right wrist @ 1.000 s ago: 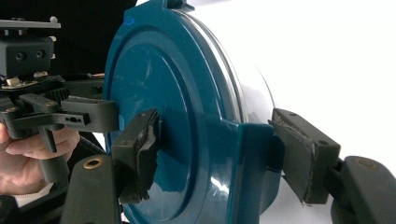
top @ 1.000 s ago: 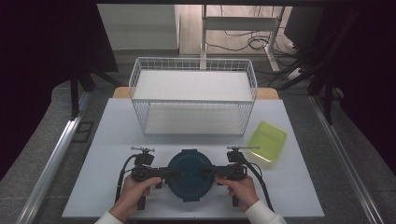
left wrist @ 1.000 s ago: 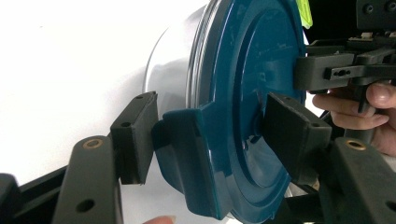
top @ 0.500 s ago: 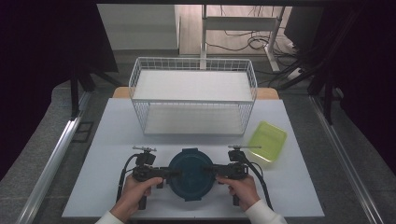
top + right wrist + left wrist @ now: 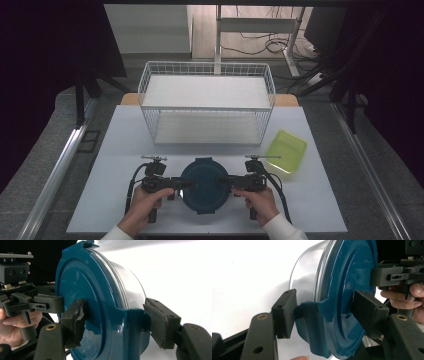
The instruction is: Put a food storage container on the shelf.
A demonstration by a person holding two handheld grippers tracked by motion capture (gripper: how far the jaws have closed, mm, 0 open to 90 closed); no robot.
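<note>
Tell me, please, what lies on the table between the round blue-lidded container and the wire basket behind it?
Nothing lies there. In the high view, the white table is bare between the container and the wire basket. The yellow-green tray sits off to the right.

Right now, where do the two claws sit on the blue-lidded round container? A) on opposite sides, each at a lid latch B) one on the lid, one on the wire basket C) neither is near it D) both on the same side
A: in the high view the left claw and right claw flank the container from opposite sides, and each gripper view shows pads astride a latch tab on the lid's edge.
</note>
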